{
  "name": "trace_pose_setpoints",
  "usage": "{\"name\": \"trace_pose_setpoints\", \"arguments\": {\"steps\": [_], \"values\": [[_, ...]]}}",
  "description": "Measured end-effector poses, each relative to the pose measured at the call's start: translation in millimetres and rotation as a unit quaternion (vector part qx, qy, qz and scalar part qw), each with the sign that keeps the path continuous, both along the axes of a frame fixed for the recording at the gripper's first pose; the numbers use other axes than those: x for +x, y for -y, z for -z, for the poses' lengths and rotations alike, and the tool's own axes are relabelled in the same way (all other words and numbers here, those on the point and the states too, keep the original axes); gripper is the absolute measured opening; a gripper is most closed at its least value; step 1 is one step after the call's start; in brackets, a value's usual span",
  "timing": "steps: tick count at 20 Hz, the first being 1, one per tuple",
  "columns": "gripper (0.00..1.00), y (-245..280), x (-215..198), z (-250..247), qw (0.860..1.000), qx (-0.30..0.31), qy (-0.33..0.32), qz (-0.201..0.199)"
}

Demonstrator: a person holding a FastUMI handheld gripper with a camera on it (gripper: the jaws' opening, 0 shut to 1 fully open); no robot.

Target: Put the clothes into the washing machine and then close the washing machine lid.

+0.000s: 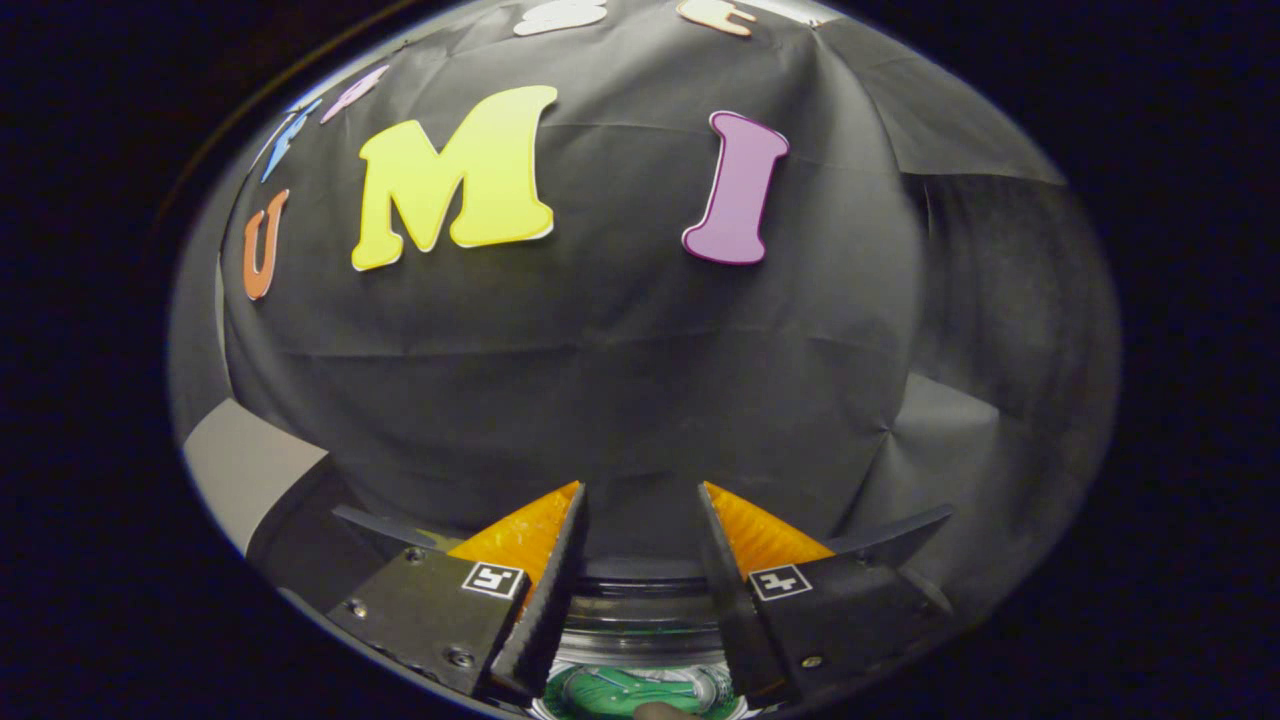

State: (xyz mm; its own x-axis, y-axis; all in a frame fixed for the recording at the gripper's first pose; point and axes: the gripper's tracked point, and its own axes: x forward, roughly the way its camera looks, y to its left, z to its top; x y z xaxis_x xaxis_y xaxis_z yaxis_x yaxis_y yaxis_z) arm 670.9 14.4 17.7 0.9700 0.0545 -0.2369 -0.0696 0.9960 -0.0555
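Black cloth wall [620, 380]: largest surface, hanging beyond the claw and rising behind everything else.
Grey panel [240, 470]: pale flat surface left of the claw, at the foot of the cloth; what it belongs to cannot be told.
Washing machine [640, 610]: dark round rim with a clear band beneath it, lying directly under and between the fingers; judged to be the top opening of the machine.
Clothes [625, 692]: green material visible low down inside the opening, between the finger bases; appears already within the drum, though little of it is visible.
Lid: not identified with certainty; its position cannot be told.
Key relation: the opening lies below the claw, on its centre line, so any descent goes straight down between the fingers.
Claw [640, 500]: fingers spread well apart, tips aimed at the cloth wall, nothing held between them and no contact with the rim visible.
Step in hand: judged to be lid closing, or a last check of the load.
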Motion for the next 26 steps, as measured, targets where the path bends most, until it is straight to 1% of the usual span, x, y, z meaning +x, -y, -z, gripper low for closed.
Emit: {"name": "trace_pose_setpoints", "arguments": {"steps": [8,17,26], "values": [[0.68,3,-18,0,1.0,0.001,0.012,-0.003],[0.68,5,-50,3,1.0,-0.003,0.03,-0.009],[0.68,9,-82,14,0.999,-0.009,0.031,-0.022]]}}
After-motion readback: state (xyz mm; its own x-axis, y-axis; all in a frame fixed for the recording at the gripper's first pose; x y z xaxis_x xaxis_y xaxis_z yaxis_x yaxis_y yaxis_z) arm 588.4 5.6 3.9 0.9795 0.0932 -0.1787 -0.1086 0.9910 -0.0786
